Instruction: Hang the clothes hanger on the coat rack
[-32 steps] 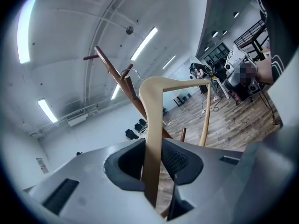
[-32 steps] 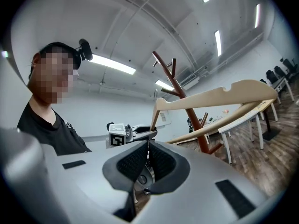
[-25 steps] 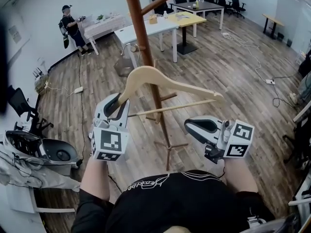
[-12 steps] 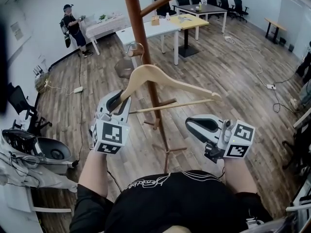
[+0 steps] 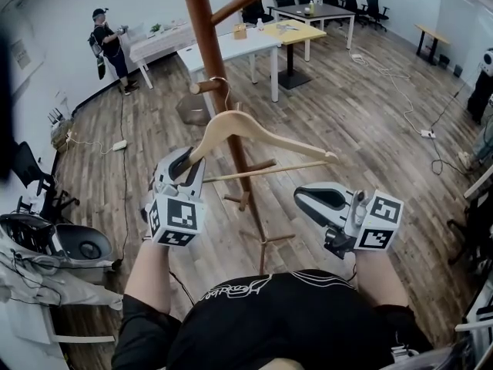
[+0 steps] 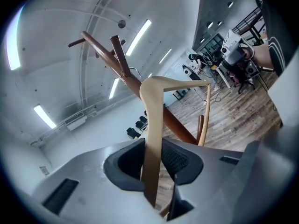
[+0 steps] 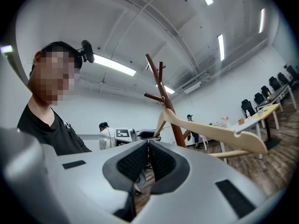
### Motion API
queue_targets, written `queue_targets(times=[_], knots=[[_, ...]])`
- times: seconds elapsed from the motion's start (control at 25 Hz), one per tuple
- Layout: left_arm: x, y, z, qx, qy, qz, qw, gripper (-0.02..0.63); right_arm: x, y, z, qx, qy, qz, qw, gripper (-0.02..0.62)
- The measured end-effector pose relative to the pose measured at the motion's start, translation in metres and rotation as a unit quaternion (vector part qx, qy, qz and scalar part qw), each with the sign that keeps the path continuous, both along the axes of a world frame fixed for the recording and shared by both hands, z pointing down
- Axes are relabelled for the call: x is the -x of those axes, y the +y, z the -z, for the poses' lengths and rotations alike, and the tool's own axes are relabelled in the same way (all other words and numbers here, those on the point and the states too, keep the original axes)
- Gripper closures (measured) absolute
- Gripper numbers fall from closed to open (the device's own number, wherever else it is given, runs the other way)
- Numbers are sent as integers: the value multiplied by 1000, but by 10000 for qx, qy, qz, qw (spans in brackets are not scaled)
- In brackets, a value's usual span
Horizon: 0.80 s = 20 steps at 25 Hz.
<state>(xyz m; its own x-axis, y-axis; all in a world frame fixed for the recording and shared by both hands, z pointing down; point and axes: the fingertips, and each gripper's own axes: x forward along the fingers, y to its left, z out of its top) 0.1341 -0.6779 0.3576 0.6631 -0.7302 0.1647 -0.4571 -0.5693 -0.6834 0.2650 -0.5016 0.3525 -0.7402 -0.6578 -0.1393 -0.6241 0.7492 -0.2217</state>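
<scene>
A pale wooden clothes hanger is held up in front of the brown coat rack. My left gripper is shut on the hanger's left arm; the left gripper view shows that arm pinched between the dark pads. The hanger's thin wire hook sits by a short peg on the rack's pole; whether it rests on the peg I cannot tell. My right gripper hovers shut and empty, below the hanger's right end. In the right gripper view, hanger and rack lie beyond its jaws.
The rack's feet stand on the wood floor just ahead of me. White and yellow tables with office chairs are further back. A person stands at the far left by a table. Cables trail across the floor at the right.
The hanger and my left gripper have moved in toward the rack's pole and a little lower; the wire hook now shows beside the short peg. The right gripper has hardly shifted.
</scene>
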Motion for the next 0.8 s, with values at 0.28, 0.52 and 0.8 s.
queue_targets(times=[0.28, 0.52, 0.8], knots=[[4, -5, -1, 53, 29, -8, 10000, 511, 2, 2, -2, 78, 11, 0, 10000, 555], [6, -6, -5, 46, 13, -119, 9999, 509, 1, 7, -11, 191, 22, -56, 9998, 555], [10, -9, 3, 36, 107, -201, 9997, 343, 10, 19, -11, 275, 2, -127, 9995, 555]])
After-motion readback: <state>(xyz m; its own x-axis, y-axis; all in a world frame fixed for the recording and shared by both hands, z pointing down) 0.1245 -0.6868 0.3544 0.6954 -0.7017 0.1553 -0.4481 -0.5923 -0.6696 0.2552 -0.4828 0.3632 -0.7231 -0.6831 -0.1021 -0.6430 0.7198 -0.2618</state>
